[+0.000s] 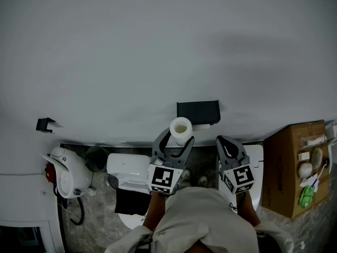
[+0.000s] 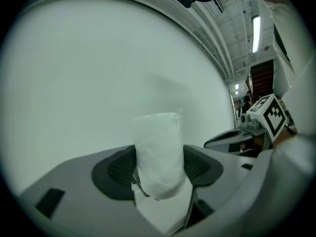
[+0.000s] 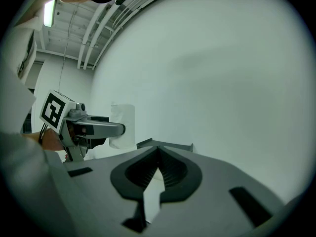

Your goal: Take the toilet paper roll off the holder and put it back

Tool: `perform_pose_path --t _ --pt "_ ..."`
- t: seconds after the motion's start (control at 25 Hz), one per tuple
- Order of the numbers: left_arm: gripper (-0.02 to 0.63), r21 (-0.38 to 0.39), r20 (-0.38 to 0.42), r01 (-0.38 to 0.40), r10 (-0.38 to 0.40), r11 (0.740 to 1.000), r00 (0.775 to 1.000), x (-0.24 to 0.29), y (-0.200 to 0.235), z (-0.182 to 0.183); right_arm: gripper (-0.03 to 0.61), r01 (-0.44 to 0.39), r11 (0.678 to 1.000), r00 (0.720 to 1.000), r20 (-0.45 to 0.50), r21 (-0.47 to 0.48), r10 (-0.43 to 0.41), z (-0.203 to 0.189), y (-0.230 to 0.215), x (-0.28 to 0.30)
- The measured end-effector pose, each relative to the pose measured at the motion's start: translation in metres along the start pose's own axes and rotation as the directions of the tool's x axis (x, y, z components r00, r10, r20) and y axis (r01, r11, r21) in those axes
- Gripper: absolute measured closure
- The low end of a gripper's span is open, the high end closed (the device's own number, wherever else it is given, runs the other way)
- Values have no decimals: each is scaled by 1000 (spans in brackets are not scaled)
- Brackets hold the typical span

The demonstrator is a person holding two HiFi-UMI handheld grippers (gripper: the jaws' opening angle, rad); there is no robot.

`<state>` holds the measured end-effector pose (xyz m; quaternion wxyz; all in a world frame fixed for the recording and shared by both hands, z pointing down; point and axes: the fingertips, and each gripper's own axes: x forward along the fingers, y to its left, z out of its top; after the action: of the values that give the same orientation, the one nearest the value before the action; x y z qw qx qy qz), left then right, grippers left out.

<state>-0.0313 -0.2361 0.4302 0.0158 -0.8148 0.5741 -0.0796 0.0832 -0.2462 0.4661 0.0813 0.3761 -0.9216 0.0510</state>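
Note:
A white toilet paper roll (image 1: 181, 129) is off the wall, clamped between the pads of my left gripper (image 1: 176, 137), just below and left of the black holder (image 1: 198, 111). In the left gripper view the roll (image 2: 159, 152) stands upright between the two dark pads, with my left gripper (image 2: 159, 168) shut on it in front of a plain white wall. My right gripper (image 1: 223, 142) hangs to the right of the roll, below the holder, with its jaws together and nothing in them. In the right gripper view its tips (image 3: 158, 153) meet, and the roll (image 3: 123, 125) shows at the left.
A white toilet (image 1: 129, 172) stands below the grippers. An open cardboard box (image 1: 294, 167) with small items sits at the right. A white appliance (image 1: 66, 174) with a black hose is at the left, and a small black hook (image 1: 46, 124) is on the wall.

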Motion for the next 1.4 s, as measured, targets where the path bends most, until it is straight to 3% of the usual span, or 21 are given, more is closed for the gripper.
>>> perform_pose_path --t 1.4 --pt "318 5 -16 101 -101 995 995 81 3 -1 581 102 994 995 -25 42 -101 -4 -50 23"
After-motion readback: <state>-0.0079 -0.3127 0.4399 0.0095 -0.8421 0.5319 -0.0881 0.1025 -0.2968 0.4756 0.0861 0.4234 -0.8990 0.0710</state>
